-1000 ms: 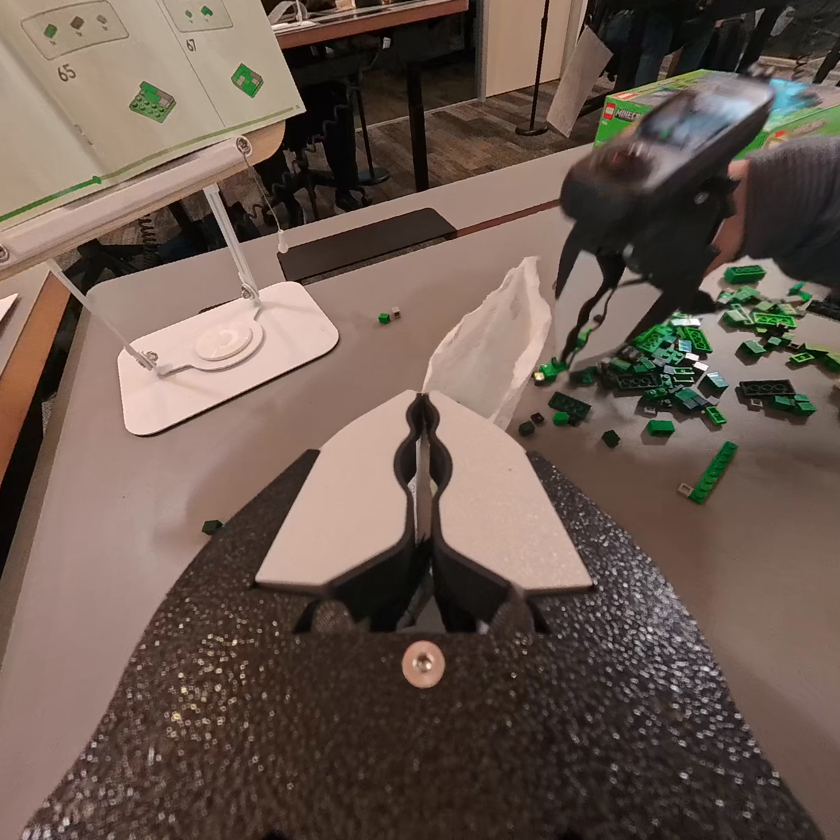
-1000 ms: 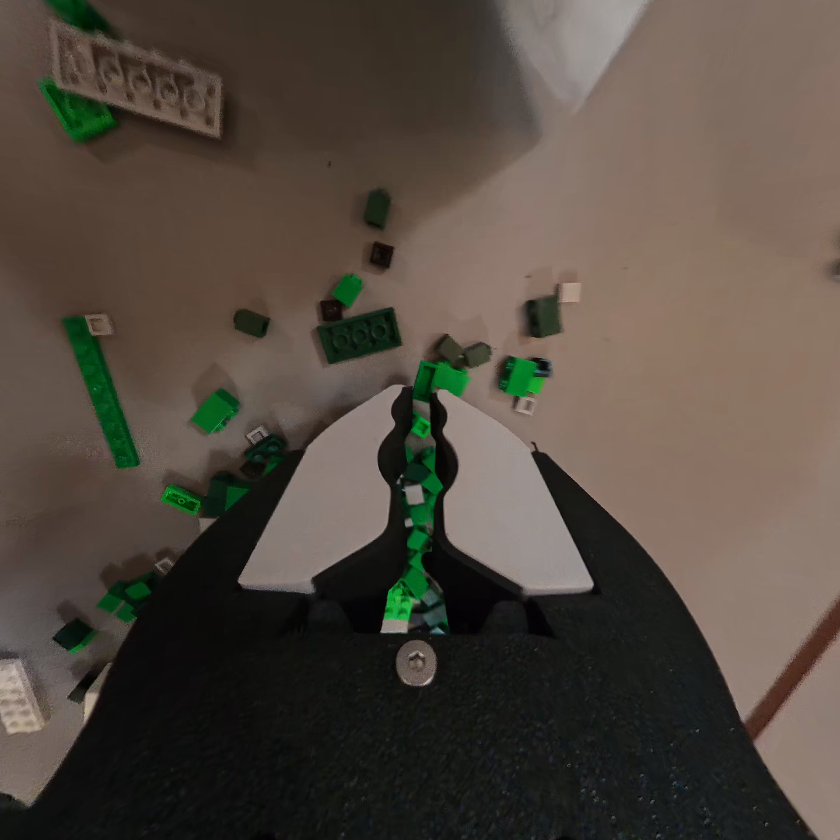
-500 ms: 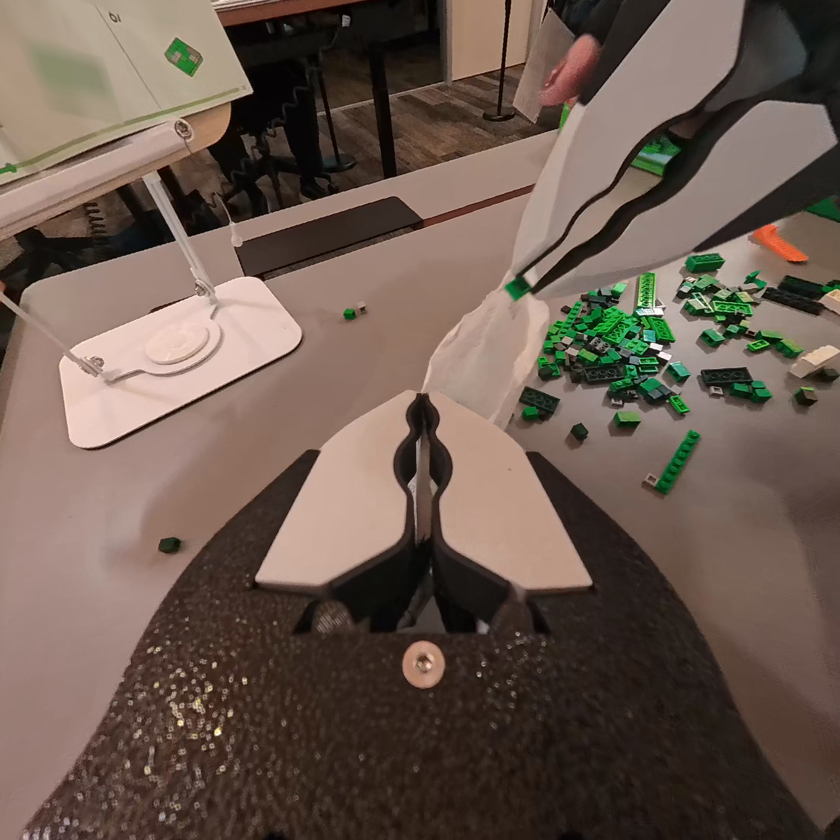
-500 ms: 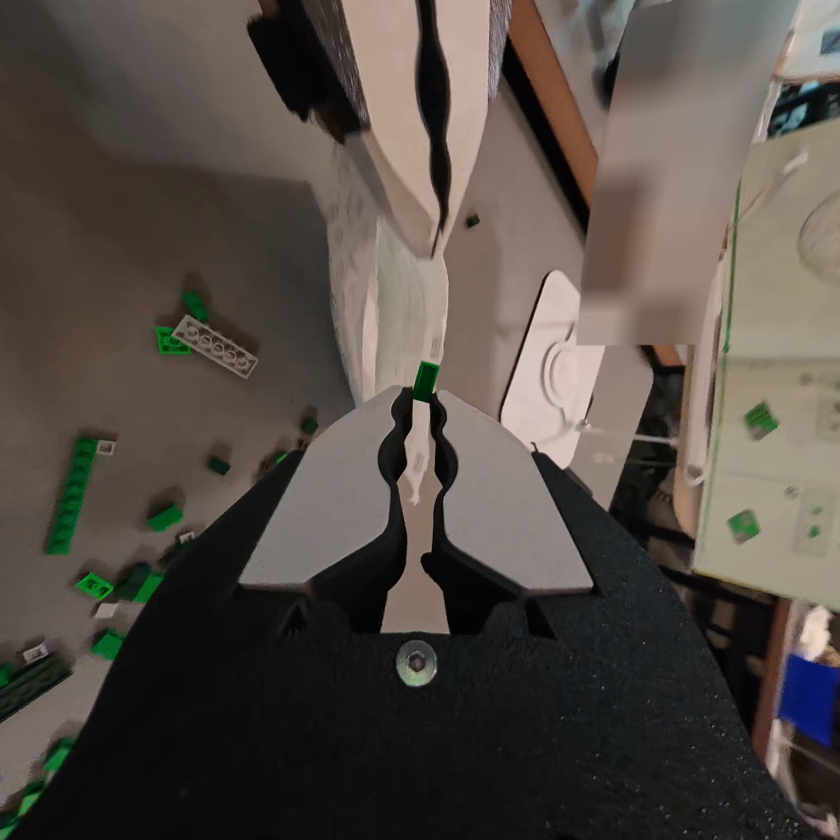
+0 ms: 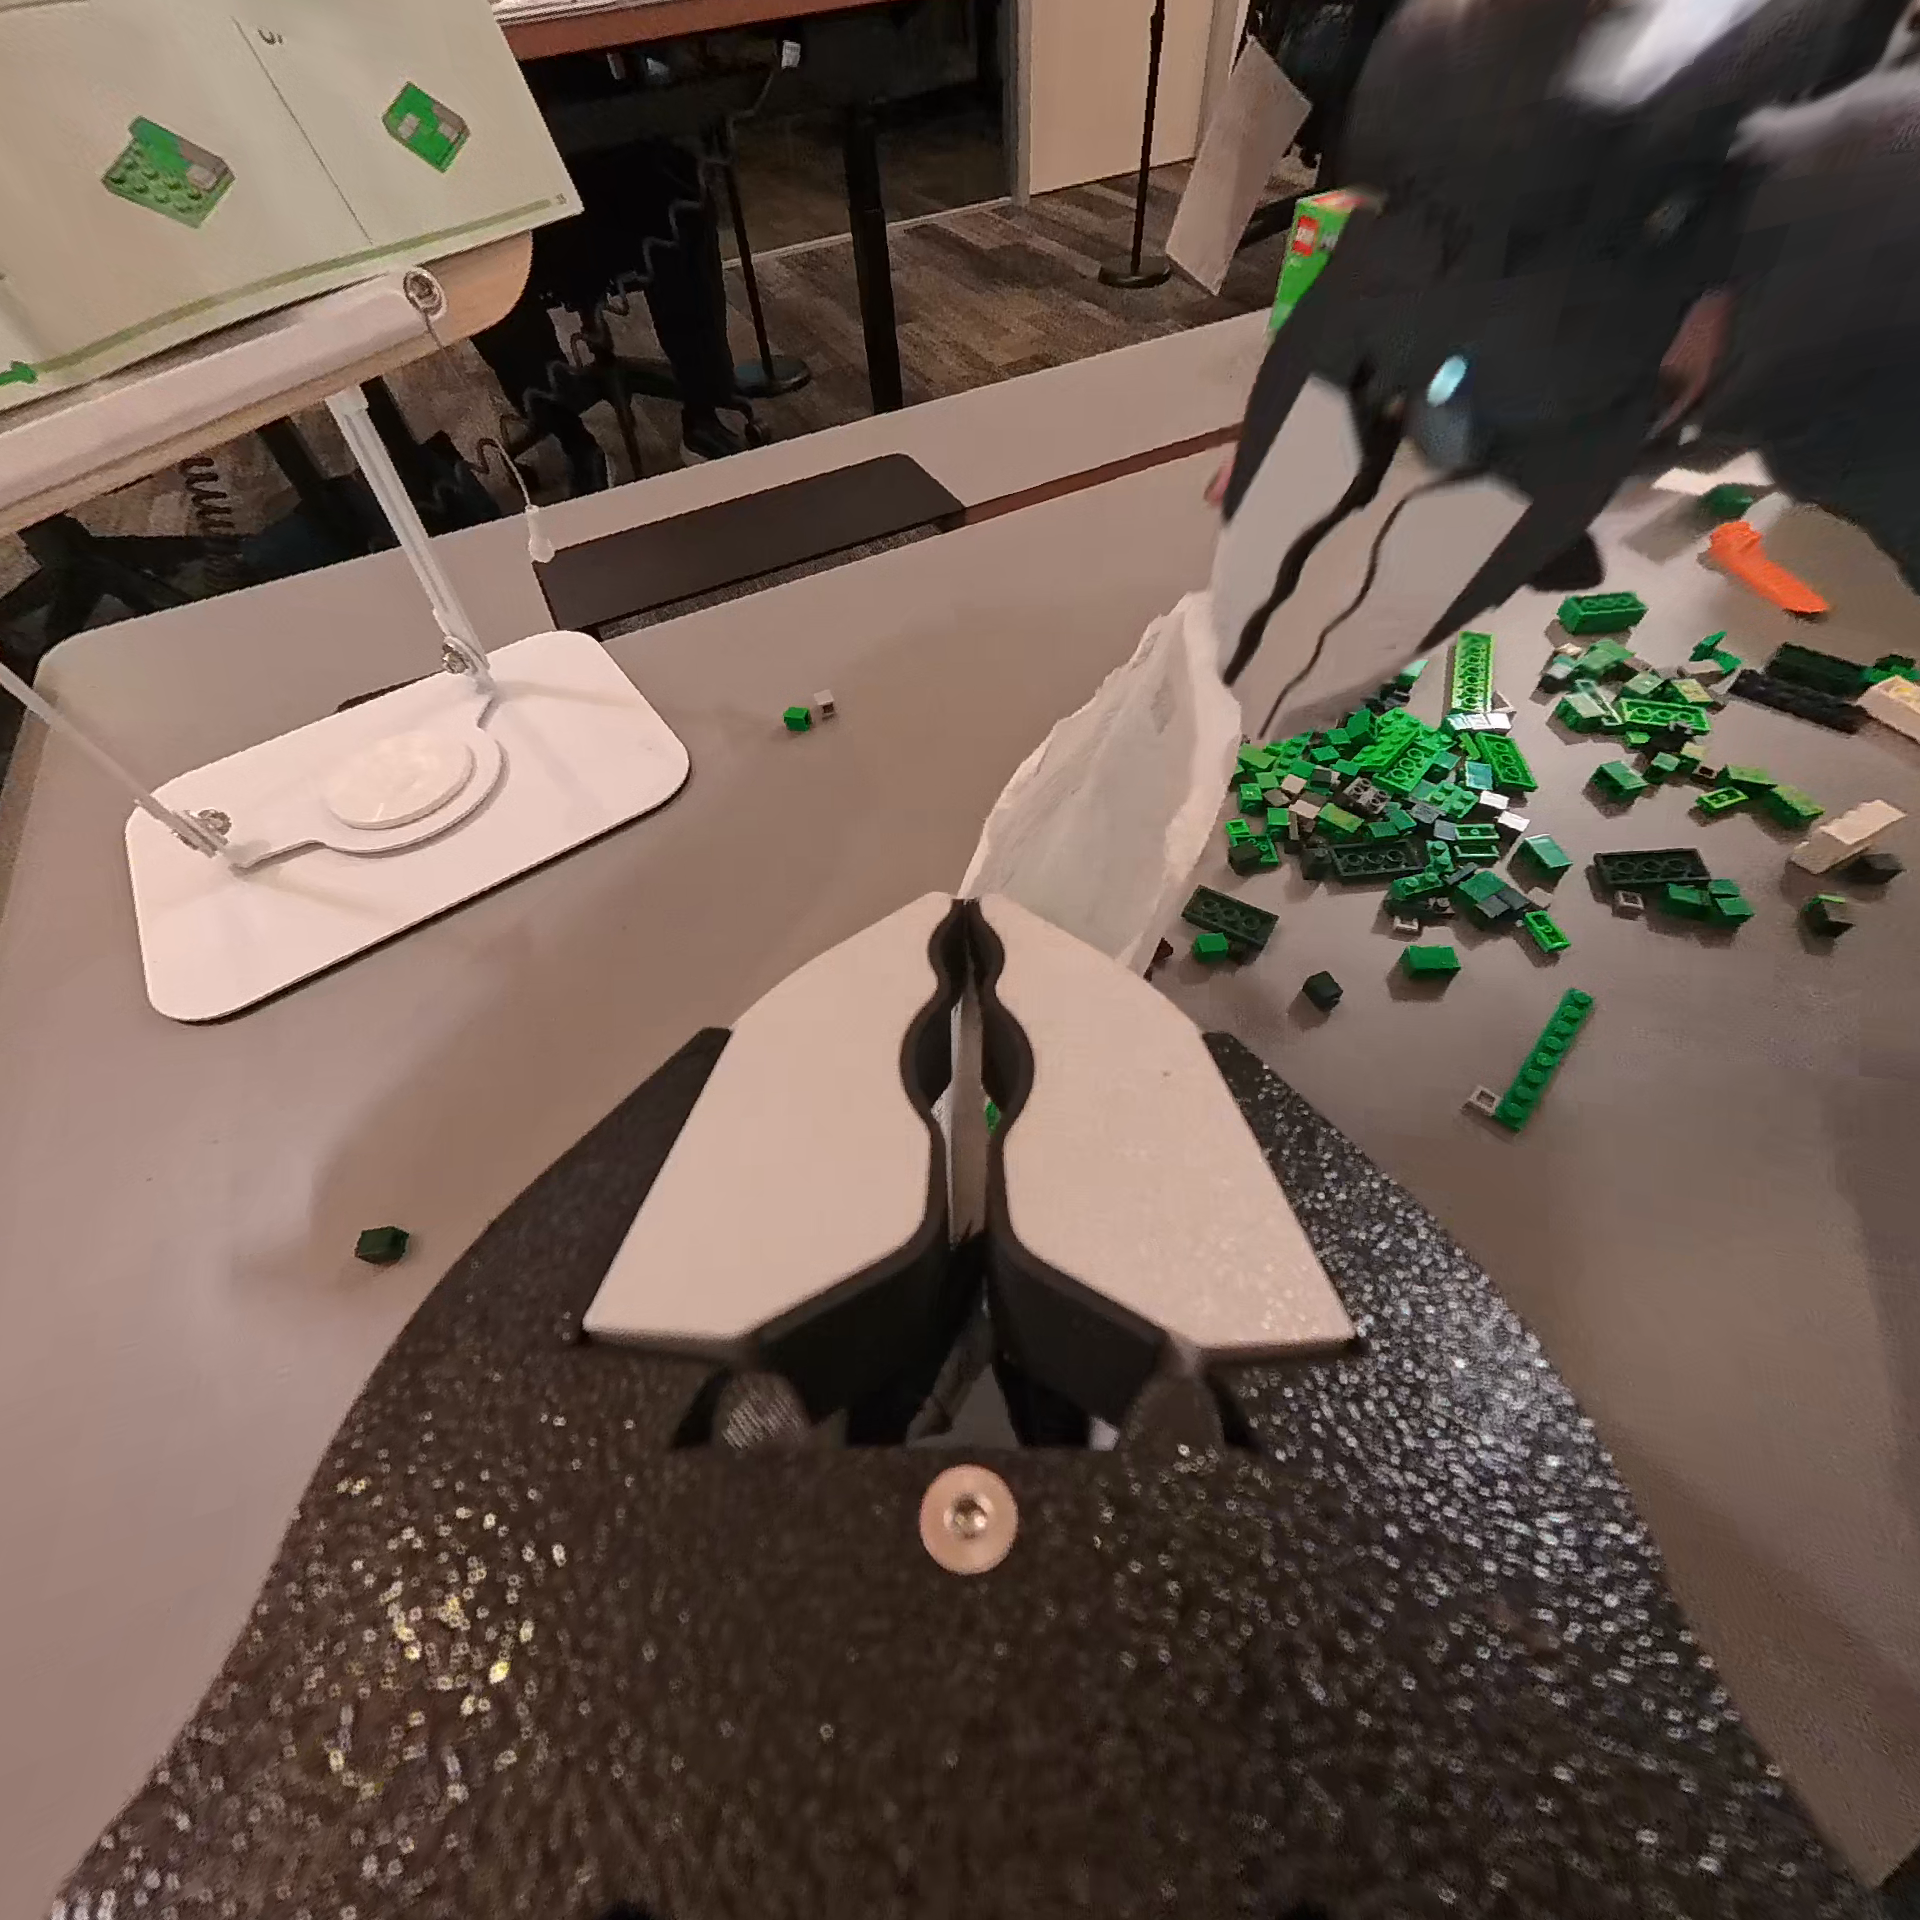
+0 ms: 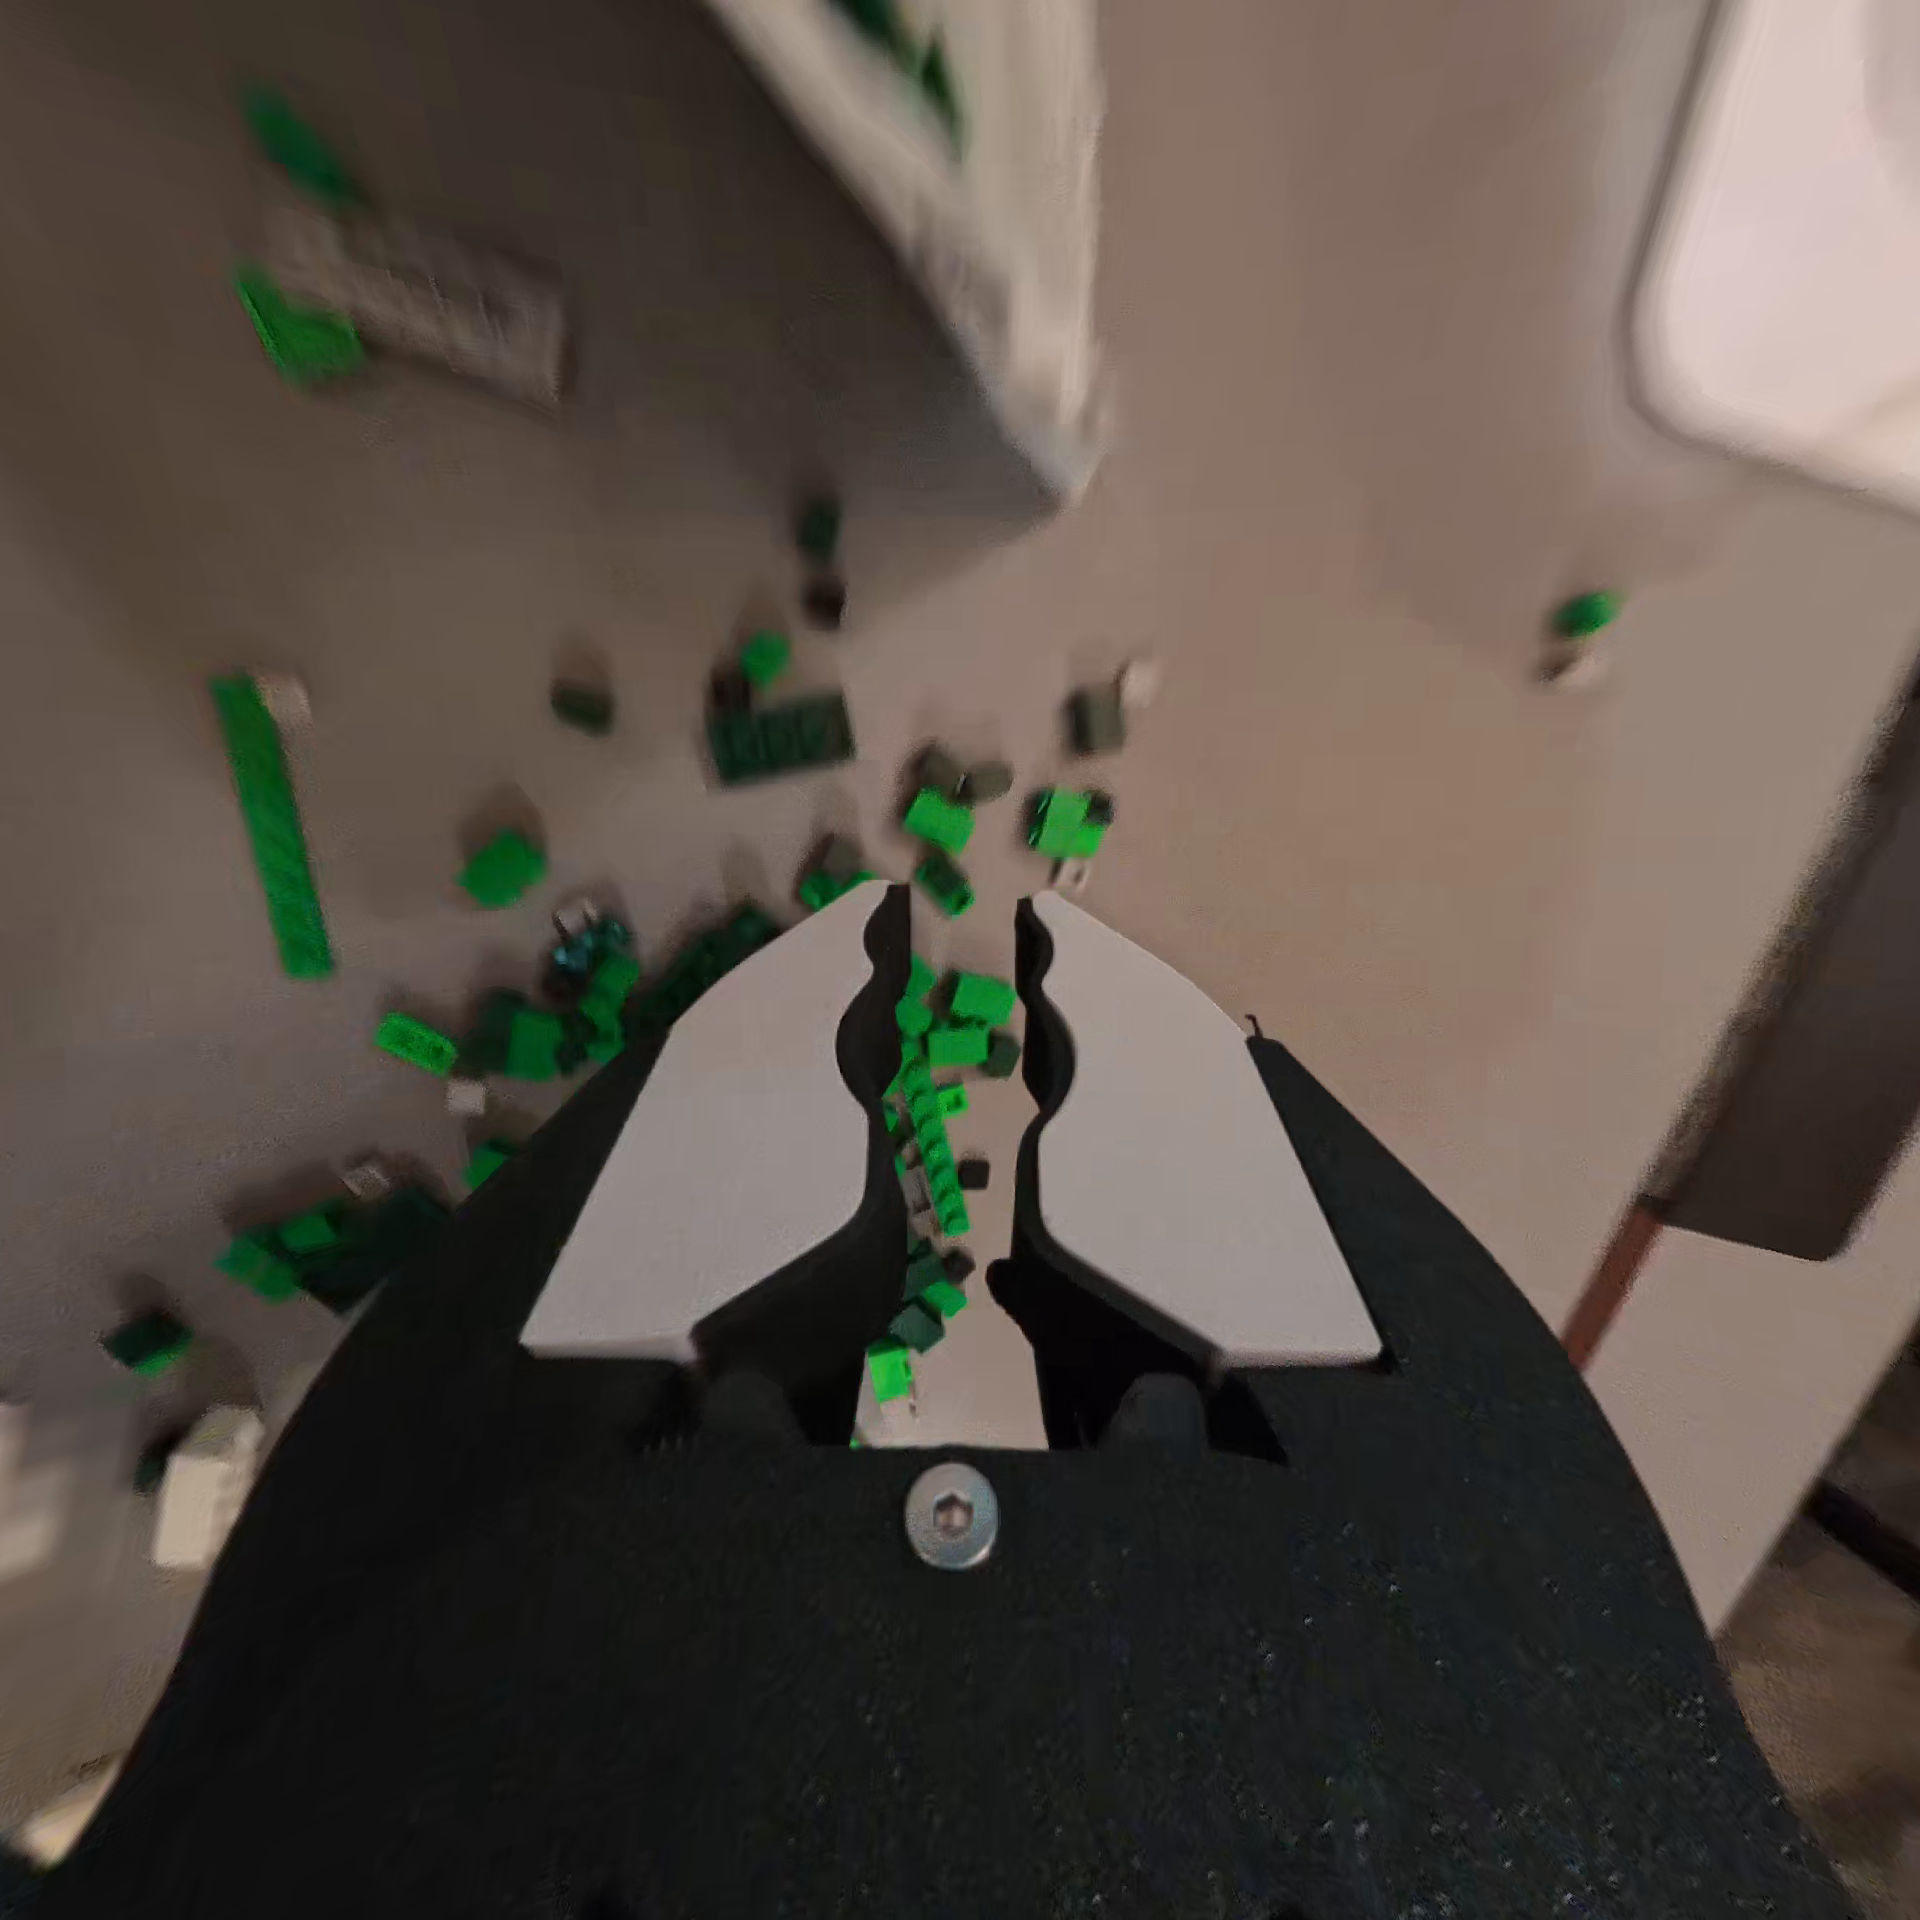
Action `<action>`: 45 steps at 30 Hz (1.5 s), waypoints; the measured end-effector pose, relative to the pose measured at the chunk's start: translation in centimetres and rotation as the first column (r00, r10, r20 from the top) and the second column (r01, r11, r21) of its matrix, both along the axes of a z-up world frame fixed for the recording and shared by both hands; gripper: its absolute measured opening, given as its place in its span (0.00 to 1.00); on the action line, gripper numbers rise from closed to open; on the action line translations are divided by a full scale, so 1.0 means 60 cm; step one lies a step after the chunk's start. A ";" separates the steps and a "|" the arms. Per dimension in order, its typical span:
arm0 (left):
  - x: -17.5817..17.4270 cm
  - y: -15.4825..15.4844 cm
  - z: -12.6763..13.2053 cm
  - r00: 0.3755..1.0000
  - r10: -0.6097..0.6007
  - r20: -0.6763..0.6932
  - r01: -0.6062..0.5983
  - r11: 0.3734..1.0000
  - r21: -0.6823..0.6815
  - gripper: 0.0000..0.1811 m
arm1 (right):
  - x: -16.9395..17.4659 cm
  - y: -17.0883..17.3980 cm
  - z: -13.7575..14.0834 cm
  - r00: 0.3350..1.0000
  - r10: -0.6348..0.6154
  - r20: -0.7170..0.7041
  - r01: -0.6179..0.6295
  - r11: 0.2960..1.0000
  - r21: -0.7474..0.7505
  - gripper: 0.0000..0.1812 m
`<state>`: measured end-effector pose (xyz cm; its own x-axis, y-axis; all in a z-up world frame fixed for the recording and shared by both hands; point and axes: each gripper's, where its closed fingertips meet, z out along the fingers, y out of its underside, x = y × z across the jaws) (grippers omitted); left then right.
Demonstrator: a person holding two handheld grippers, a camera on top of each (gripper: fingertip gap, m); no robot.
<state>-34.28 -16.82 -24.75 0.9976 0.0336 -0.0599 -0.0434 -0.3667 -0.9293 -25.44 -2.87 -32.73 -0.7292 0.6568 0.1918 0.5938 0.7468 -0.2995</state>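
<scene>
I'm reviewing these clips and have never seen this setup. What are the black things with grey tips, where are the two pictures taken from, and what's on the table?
They are hand-held two-finger grippers, each with a camera looking along its fingers. The left gripper is shut on a crumpled white paper bag. The right gripper, seen from its own camera, is open and holds nothing, above a scattered pile of small green toy bricks. These lie on the grey table, with a white stand base bearing an open instruction booklet.
</scene>
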 end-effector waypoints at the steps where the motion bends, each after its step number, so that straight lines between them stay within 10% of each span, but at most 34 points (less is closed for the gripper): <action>1: 0.001 0.000 0.000 1.000 -0.002 0.000 0.002 1.000 0.000 0.00 | 0.008 0.011 -0.028 0.998 0.017 0.062 -0.019 0.999 0.026 0.10; 15: -0.001 -0.001 -0.002 1.000 -0.010 -0.002 0.010 1.000 -0.005 0.00 | 0.004 0.023 -0.098 0.929 0.188 0.318 -0.214 0.976 0.048 0.04; 35: 0.003 -0.001 0.000 1.000 -0.016 -0.002 0.016 1.000 -0.005 0.00 | -0.004 -0.039 -0.083 0.962 0.260 0.080 -0.257 0.965 -0.047 0.06; 45: 0.004 0.000 -0.002 1.000 -0.022 0.000 0.022 1.000 -0.011 0.00 | -0.006 -0.030 -0.096 0.945 0.267 0.190 -0.275 0.961 0.015 0.04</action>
